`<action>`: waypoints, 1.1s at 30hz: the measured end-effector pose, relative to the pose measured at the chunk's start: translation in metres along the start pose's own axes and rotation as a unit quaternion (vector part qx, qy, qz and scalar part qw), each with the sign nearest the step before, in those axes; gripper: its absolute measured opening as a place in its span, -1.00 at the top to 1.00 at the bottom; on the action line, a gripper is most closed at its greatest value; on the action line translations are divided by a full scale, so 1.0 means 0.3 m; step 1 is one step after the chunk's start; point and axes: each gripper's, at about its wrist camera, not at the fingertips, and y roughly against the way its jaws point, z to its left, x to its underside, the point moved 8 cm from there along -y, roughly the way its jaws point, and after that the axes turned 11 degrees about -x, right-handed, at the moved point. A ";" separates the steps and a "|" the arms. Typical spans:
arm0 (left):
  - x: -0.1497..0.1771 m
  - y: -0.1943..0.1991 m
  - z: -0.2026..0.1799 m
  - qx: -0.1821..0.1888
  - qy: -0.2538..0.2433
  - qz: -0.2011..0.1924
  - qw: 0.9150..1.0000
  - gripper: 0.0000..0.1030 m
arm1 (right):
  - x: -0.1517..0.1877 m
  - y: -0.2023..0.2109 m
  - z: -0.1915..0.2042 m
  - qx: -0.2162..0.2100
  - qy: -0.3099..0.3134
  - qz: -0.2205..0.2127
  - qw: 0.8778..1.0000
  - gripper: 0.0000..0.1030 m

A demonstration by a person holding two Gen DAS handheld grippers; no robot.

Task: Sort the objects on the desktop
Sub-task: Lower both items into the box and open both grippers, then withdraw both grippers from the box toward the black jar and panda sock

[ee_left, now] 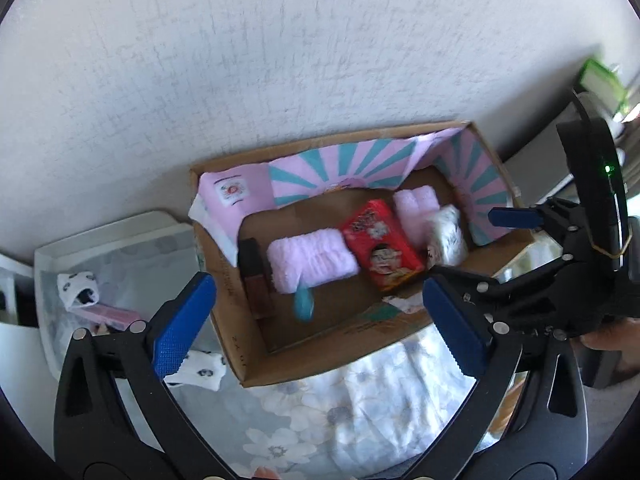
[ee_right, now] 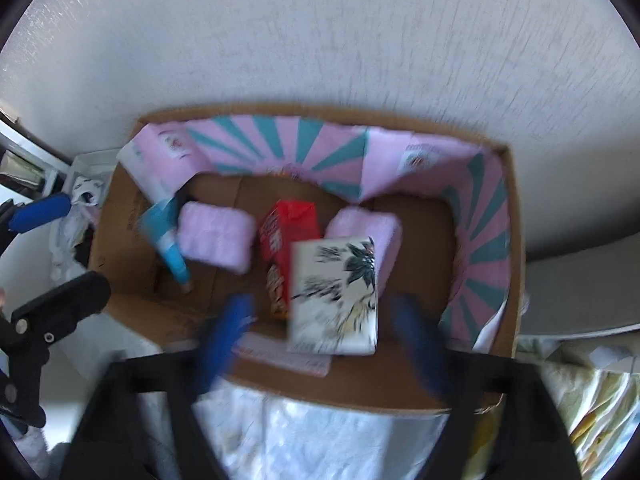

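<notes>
Both tongs hovered over the cardboard box (ee_left: 256, 356). The left tongs (ee_left: 320, 320) were spread wide with nothing in them; a teal tube (ee_left: 303, 305), blurry, sat just ahead between the pads. The right tongs (ee_right: 324, 340) were blurred too but looked wide apart, with a white floral tissue pack (ee_right: 334, 296) between and ahead of them, apparently loose. Further ahead lay a red packet (ee_right: 288, 232) and two pink towels (ee_right: 216, 236).

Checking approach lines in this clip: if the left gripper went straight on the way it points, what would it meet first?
Probably the teal tube in the cardboard box, with the pink towel just behind. The left gripper is open; depth is unclear.
</notes>
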 end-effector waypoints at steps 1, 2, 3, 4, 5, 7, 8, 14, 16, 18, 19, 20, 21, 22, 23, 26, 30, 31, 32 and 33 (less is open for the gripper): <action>0.000 0.011 0.004 0.007 0.003 -0.005 1.000 -1.00 | 0.000 0.010 0.008 -0.010 0.002 -0.009 1.000 -0.99; 0.003 0.025 0.012 0.011 0.007 -0.012 1.000 -1.00 | 0.000 0.021 0.016 -0.015 0.005 -0.016 1.000 -0.99; 0.001 0.033 0.020 0.009 0.009 -0.016 1.000 -1.00 | 0.003 0.028 0.022 -0.017 0.007 -0.015 1.000 -0.99; 0.003 0.048 0.035 0.004 0.013 -0.025 1.000 -1.00 | 0.005 0.034 0.027 -0.014 0.009 -0.014 1.000 -0.99; 0.003 0.057 0.047 0.003 0.014 -0.028 0.999 -1.00 | 0.005 0.046 0.032 -0.010 0.012 -0.017 1.000 -0.99; 0.003 0.079 0.073 0.005 0.021 -0.036 0.999 -1.00 | 0.003 0.063 0.042 -0.005 0.013 -0.024 1.000 -0.99; 0.006 0.094 0.088 0.011 0.026 -0.042 0.999 -1.00 | 0.002 0.074 0.050 -0.005 0.013 -0.029 0.999 -0.99; 0.021 0.170 0.183 0.031 0.050 -0.072 0.996 -1.00 | -0.003 0.108 0.114 0.003 0.025 -0.046 0.999 -0.99; 0.030 0.198 0.216 0.036 0.054 -0.083 0.994 -1.00 | 0.005 0.122 0.137 0.007 0.033 -0.052 0.998 -0.99; 0.048 0.215 0.249 0.034 0.056 -0.078 0.995 -1.00 | 0.011 0.127 0.167 0.000 0.034 -0.056 0.998 -0.99; 0.058 0.224 0.261 0.033 0.057 -0.073 0.995 -1.00 | 0.013 0.128 0.182 -0.005 0.034 -0.059 0.998 -0.99; 0.070 0.225 0.278 0.029 0.056 -0.065 0.996 -1.00 | 0.015 0.127 0.195 -0.005 0.032 -0.062 0.998 -0.99; 0.083 0.229 0.293 0.024 0.055 -0.062 0.996 -1.00 | 0.014 0.128 0.204 0.000 0.029 -0.068 0.997 -0.99; 0.093 0.232 0.305 0.020 0.055 -0.061 0.996 -1.00 | 0.014 0.132 0.212 0.003 0.025 -0.075 0.997 -0.99; 0.105 0.236 0.320 0.016 0.054 -0.061 0.997 -1.00 | 0.014 0.135 0.223 0.001 0.019 -0.081 0.997 -0.99; 0.141 0.251 0.367 0.013 0.058 -0.058 0.997 -1.00 | 0.015 0.145 0.259 -0.024 0.005 -0.097 0.995 -0.99; 0.184 0.267 0.433 -0.005 0.069 -0.060 0.996 -1.00 | 0.026 0.146 0.324 -0.026 0.019 -0.096 0.995 -0.99; 0.196 0.270 0.461 -0.015 0.075 -0.061 0.995 -1.00 | 0.032 0.143 0.342 -0.022 0.026 -0.092 0.995 -0.99; 0.208 0.273 0.491 -0.025 0.081 -0.062 0.994 -1.00 | 0.035 0.139 0.359 -0.016 0.034 -0.089 0.995 -0.99; 0.217 0.275 0.514 -0.035 0.086 -0.062 0.994 -1.00 | 0.039 0.135 0.376 -0.008 0.041 -0.087 0.995 -0.99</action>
